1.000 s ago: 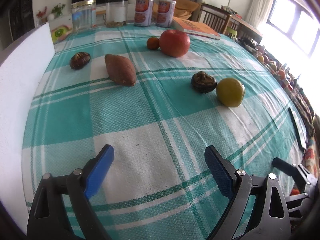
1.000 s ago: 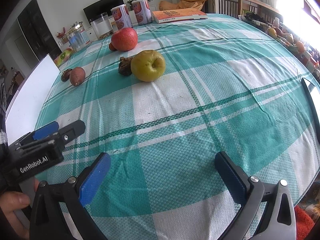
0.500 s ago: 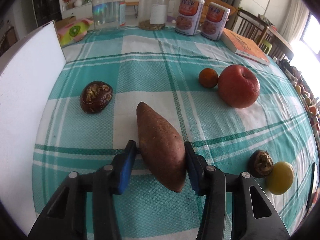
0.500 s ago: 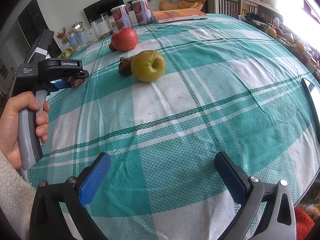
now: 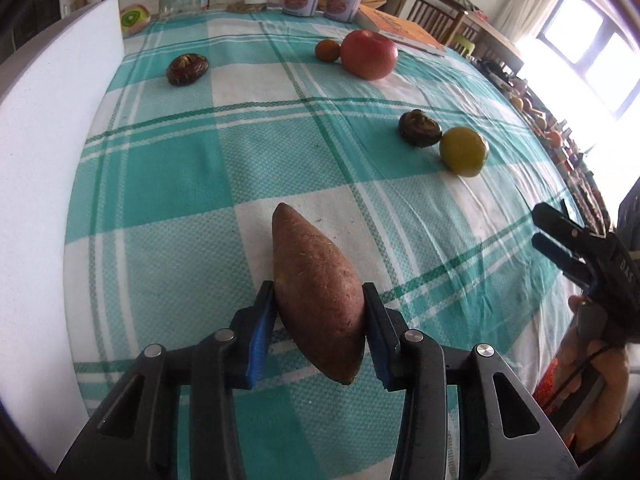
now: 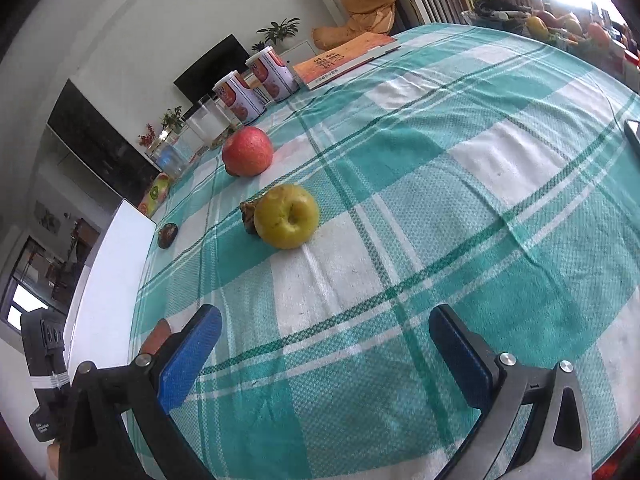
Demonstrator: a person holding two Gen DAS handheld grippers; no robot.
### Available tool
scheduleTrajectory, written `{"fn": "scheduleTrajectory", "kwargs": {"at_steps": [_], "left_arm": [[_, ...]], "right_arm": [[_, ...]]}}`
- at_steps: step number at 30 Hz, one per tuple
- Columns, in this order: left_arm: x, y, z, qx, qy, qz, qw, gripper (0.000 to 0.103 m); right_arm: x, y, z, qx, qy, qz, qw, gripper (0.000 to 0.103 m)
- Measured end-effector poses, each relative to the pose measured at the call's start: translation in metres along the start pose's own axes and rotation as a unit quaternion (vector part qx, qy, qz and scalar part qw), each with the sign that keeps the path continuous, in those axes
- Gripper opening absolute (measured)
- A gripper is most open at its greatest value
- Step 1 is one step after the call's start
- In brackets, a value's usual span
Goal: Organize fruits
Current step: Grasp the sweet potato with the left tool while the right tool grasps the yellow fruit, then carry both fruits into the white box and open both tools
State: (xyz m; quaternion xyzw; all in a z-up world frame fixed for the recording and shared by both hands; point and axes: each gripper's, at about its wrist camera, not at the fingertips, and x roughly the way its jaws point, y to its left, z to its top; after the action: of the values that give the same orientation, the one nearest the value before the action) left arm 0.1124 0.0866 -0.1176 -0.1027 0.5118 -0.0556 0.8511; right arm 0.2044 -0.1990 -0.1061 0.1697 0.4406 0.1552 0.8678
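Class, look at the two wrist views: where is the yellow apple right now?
The yellow apple sits on the checked tablecloth ahead of the open right hand-held gripper, touching a dark brown fruit on its left, nearer than the red apple.

Teal-and-white checked tablecloth (image 5: 180,184); reddish-brown sweet potato (image 5: 316,292); red apple (image 5: 370,54); yellow-green apple (image 6: 286,216); black tongs (image 5: 318,328) with blue pads (image 5: 260,330); orange book (image 6: 344,58).
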Motion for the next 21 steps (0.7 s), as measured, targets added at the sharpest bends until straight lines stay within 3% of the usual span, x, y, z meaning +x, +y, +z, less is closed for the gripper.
{"fn": "scheduleTrajectory", "kwargs": {"at_steps": [6, 9, 10, 12, 14, 17, 19, 20, 21], "left_arm": [[-0.002, 0.002, -0.006, 0.011, -0.013, 0.001, 0.9999, 0.044], [-0.002, 0.002, -0.006, 0.014, -0.015, 0.002, 0.9998, 0.045], [-0.002, 0.002, -0.006, 0.015, -0.015, 0.002, 0.9998, 0.045], [-0.002, 0.002, -0.007, 0.019, -0.017, 0.006, 0.9997, 0.046], [-0.002, 0.002, -0.007, 0.020, -0.021, 0.015, 0.9995, 0.061], [-0.003, 0.000, -0.006, 0.012, -0.034, 0.016, 0.9992, 0.070], [0.001, -0.003, -0.005, 0.013, -0.030, 0.019, 0.9993, 0.063], [0.003, -0.005, -0.005, 0.015, -0.031, 0.026, 0.9991, 0.044], [0.003, -0.007, -0.005, 0.020, -0.034, 0.040, 0.9984, 0.042]], "right_arm": [[0.050, 0.043, 0.049, -0.157, 0.000, -0.023, 0.987, 0.099], [0.079, 0.051, 0.053, -0.188, 0.044, -0.030, 0.981, 0.071], [0.085, 0.051, 0.052, -0.192, 0.056, -0.036, 0.979, 0.054], [0.082, 0.049, 0.046, -0.186, 0.053, -0.037, 0.980, 0.052], [0.069, 0.044, 0.040, -0.163, 0.041, -0.030, 0.985, 0.051], [0.043, 0.035, 0.026, -0.108, 0.019, 0.009, 0.994, 0.051], [0.030, 0.029, 0.014, -0.068, 0.012, 0.038, 0.997, 0.051], [0.026, 0.027, 0.008, -0.050, 0.011, 0.049, 0.997, 0.051], [0.024, 0.025, 0.002, -0.035, 0.012, 0.059, 0.998, 0.051]]}}
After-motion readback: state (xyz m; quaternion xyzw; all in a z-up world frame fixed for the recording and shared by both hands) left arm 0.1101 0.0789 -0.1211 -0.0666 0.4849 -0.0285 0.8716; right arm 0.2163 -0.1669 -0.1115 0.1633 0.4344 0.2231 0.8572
